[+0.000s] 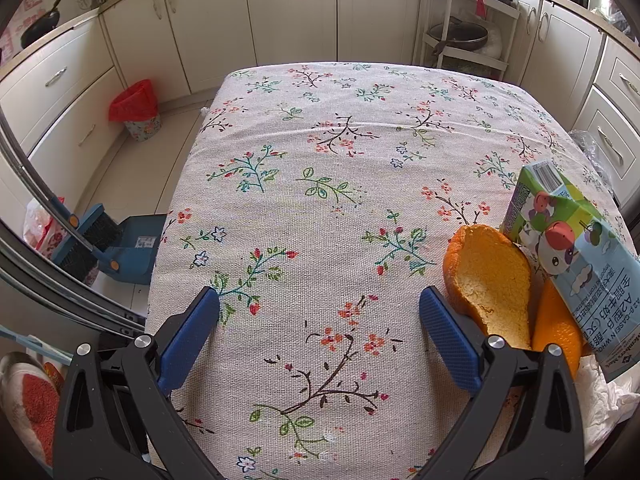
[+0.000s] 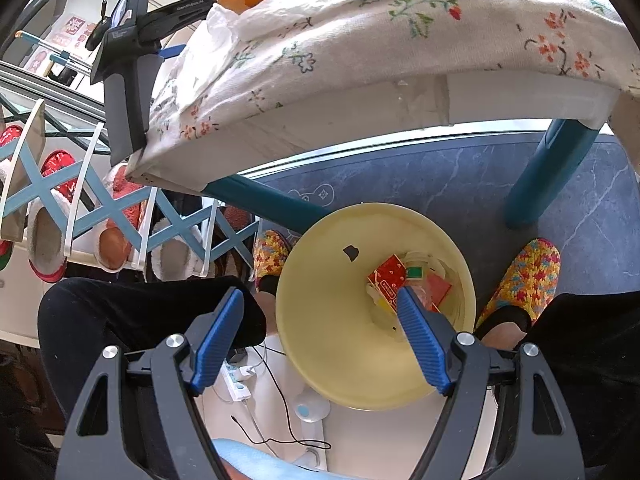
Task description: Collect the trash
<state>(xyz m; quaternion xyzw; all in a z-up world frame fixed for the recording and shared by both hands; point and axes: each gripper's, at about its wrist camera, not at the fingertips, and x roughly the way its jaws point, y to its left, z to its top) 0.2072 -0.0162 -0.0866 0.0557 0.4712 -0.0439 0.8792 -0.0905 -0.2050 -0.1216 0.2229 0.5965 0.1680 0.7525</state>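
Sitting just right of my left gripper (image 1: 320, 336), orange peel (image 1: 490, 284) beside its spread, empty fingers; right gripper (image 2: 320, 336) gapes over bin (image 2: 320, 320).

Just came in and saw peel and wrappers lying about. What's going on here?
A seated person is clearing trash from the table with the floral cloth, holding a two-finger gripper in each hand. The left gripper hangs open and empty over the cloth, beside the orange peel, the blue-green milk carton and the crumpled white tissue. The right gripper is open and empty above the pale yellow bin on the floor, which already holds red wrappers.
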